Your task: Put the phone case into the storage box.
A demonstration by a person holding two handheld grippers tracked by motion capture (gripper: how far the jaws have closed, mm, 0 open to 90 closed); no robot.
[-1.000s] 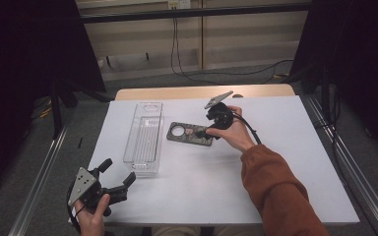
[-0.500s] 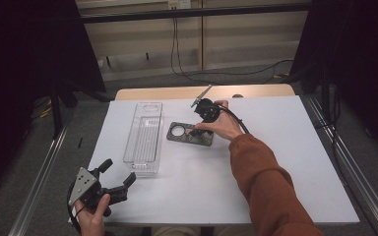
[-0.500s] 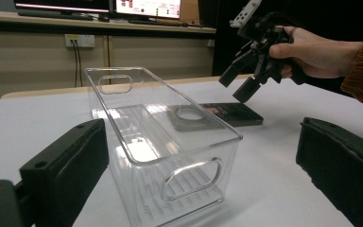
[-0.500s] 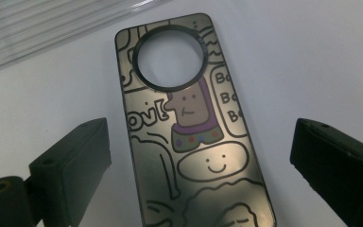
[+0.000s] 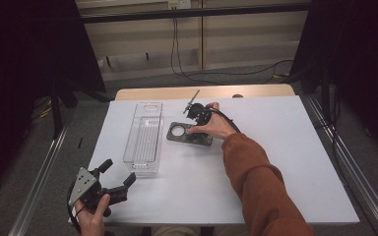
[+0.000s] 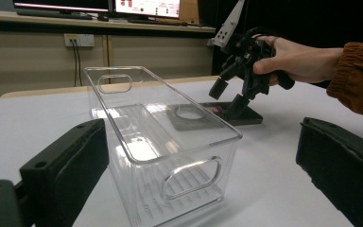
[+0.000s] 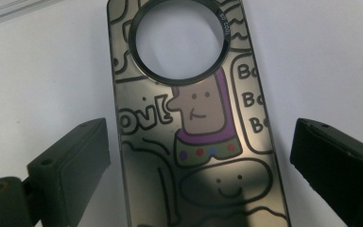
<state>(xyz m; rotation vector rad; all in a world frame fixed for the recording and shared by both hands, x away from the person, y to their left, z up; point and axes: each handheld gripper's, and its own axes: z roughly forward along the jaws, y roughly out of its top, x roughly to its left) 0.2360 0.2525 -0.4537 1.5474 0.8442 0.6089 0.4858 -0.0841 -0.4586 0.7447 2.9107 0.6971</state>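
A dark flat plate point(image 5: 179, 132) with a round hole and cartoon drawings lies mid-table. My right gripper point(image 5: 195, 129) points down at it, open, one jaw on each side of the plate point(image 7: 142, 179) in the right gripper view point(image 7: 198, 156), apparently just above it. A clear plastic bin point(image 5: 144, 137) stands lengthwise left of the plate. My left gripper point(image 5: 119, 172) hovers open at the table's front left, facing the bin's near end point(image 6: 170, 156). From the left gripper view point(image 6: 203, 156) the right gripper point(image 6: 228, 97) stands tilted over the plate point(image 6: 194, 116).
The white table top point(image 5: 285, 162) has bare room at the right and front. A wooden strip point(image 5: 256, 91) runs along its far edge. Metal rails point(image 5: 39, 177) flank the table, and cables hang at the back wall.
My right gripper has come down and a little left onto the plate, tilting its top plate upright. The left gripper, bin and plate have stayed put.
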